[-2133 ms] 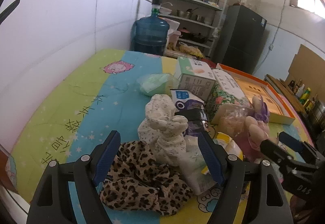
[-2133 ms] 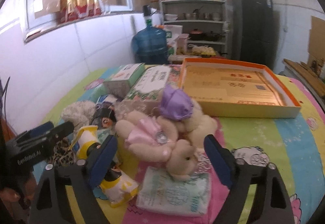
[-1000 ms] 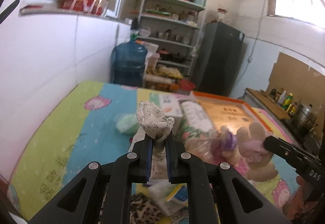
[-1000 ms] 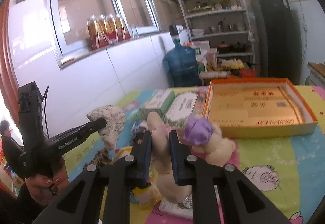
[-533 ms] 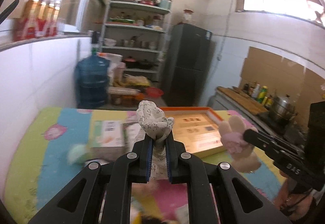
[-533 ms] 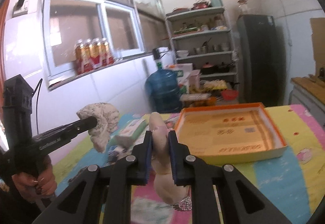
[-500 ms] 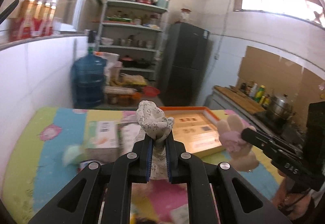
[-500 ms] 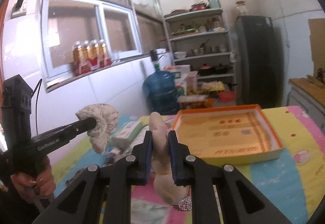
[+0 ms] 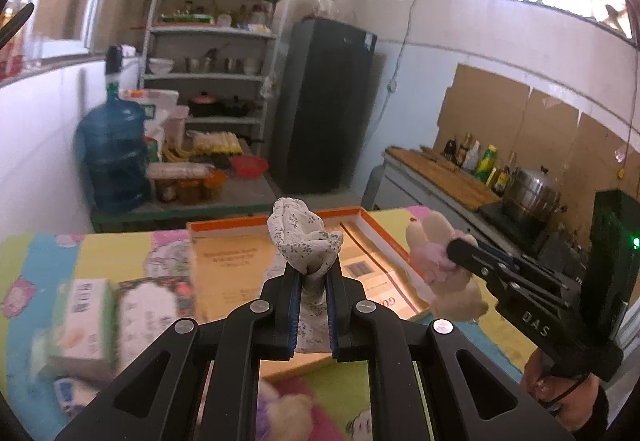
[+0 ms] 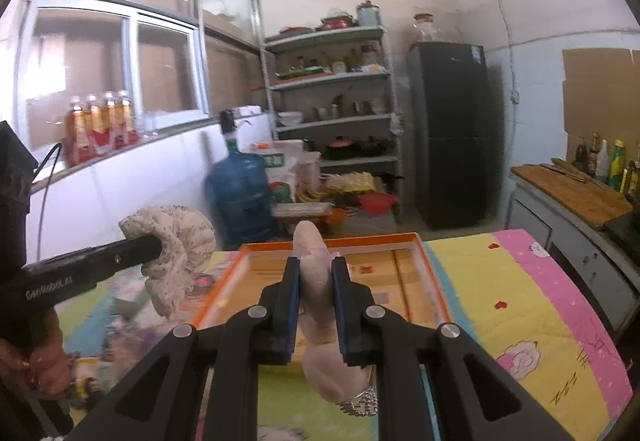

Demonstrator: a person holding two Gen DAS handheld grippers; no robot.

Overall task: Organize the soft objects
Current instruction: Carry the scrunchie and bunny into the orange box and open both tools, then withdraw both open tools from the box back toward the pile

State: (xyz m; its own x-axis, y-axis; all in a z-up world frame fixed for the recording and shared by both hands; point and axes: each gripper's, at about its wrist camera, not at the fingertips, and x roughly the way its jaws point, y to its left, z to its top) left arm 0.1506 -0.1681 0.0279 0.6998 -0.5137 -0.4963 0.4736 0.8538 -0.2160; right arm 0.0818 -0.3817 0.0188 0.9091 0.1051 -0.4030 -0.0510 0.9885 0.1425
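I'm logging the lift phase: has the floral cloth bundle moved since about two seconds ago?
Yes. The floral cloth bundle went from lying on the bedsheet up into the left hand-held gripper, now raised before the orange box.

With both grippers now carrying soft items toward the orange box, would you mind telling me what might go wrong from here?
The left gripper pinches only a fold of the floral cloth, so the cloth might slip out before reaching the orange box. The right gripper holds the plush toy by one limb; its dangling body may catch the box rim. The two grippers are close together and could collide.
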